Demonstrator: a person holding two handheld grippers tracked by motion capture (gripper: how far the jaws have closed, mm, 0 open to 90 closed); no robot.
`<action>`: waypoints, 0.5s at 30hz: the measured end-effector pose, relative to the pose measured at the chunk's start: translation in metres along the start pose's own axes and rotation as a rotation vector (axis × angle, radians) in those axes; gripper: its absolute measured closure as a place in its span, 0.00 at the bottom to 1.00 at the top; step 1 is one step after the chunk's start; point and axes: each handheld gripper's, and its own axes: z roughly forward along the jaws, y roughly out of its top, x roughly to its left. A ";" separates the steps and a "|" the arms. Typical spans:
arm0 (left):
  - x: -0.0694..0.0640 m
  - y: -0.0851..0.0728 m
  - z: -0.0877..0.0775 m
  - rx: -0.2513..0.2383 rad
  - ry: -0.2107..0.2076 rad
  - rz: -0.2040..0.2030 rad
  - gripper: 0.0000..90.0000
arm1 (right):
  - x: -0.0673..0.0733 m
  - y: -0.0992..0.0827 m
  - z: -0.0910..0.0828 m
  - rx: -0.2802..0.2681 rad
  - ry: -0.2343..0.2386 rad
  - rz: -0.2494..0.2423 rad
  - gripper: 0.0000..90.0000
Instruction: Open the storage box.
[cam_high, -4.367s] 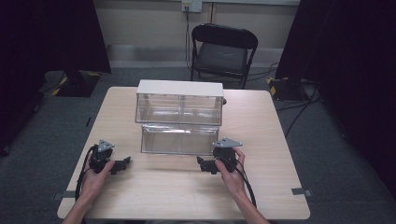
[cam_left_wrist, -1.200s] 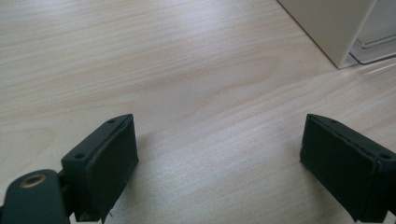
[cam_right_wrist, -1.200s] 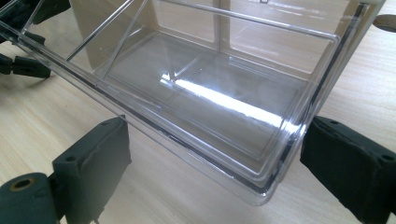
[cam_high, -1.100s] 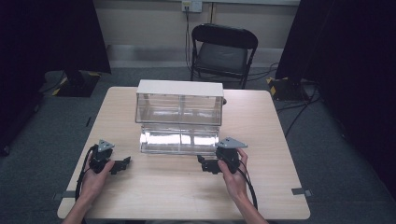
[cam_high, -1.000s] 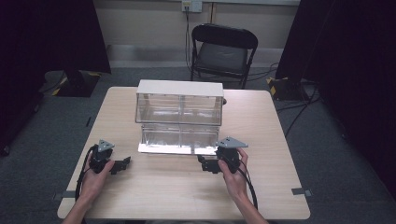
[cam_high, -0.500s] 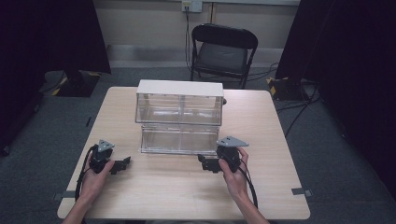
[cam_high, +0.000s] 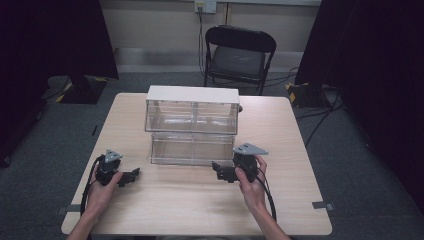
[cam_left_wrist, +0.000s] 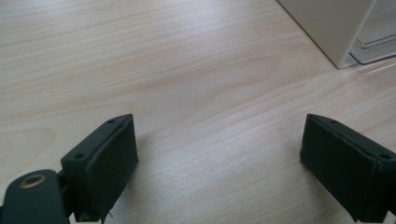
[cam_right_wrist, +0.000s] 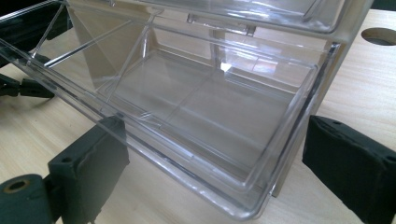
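A: What's the setting around the clear drawer cabinet (cam_high: 192, 116)?

B: It stands on a pale wooden table (cam_high: 280, 200), toward the far half of it. It has a white top and clear walls. Beyond the cabinet, off the table, a black folding chair (cam_high: 239, 52) faces it, with a wall socket (cam_high: 205, 6) and a cable behind. Dark curtains (cam_high: 380, 65) hang on both sides of the cabinet, and the floor is grey carpet (cam_high: 350, 165) with cables trailing to the cabinet's right.

A: And the drawer?

B: The lower drawer (cam_high: 192, 148) is pulled out toward the person, its clear front jutting past the cabinet's front face. In the right gripper view the drawer (cam_right_wrist: 201, 116) looks bare inside, with a low divider across its floor.

A: Where are the grippers?

B: The right gripper (cam_high: 218, 170) sits just beside the drawer's near right corner, held in the right hand (cam_high: 250, 182). Its jaws stand wide apart, one on each side of that corner, clamped on nothing. The left gripper (cam_high: 134, 175) rests on the table, near the cabinet's left end but apart from it, in the left hand (cam_high: 102, 187). Its jaws are also spread, with bare wood between them, and the cabinet's white corner (cam_left_wrist: 336, 28) shows ahead.
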 end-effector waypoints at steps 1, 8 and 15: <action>0.000 0.000 0.000 0.000 0.000 0.000 0.12 | 0.000 0.000 0.000 0.001 -0.003 0.000 0.07; 0.000 0.000 0.000 0.000 0.000 0.000 0.12 | -0.001 0.002 0.002 0.001 0.001 -0.001 0.07; 0.000 0.000 0.000 0.000 0.000 0.000 0.12 | -0.001 0.005 0.002 -0.007 -0.003 0.003 0.07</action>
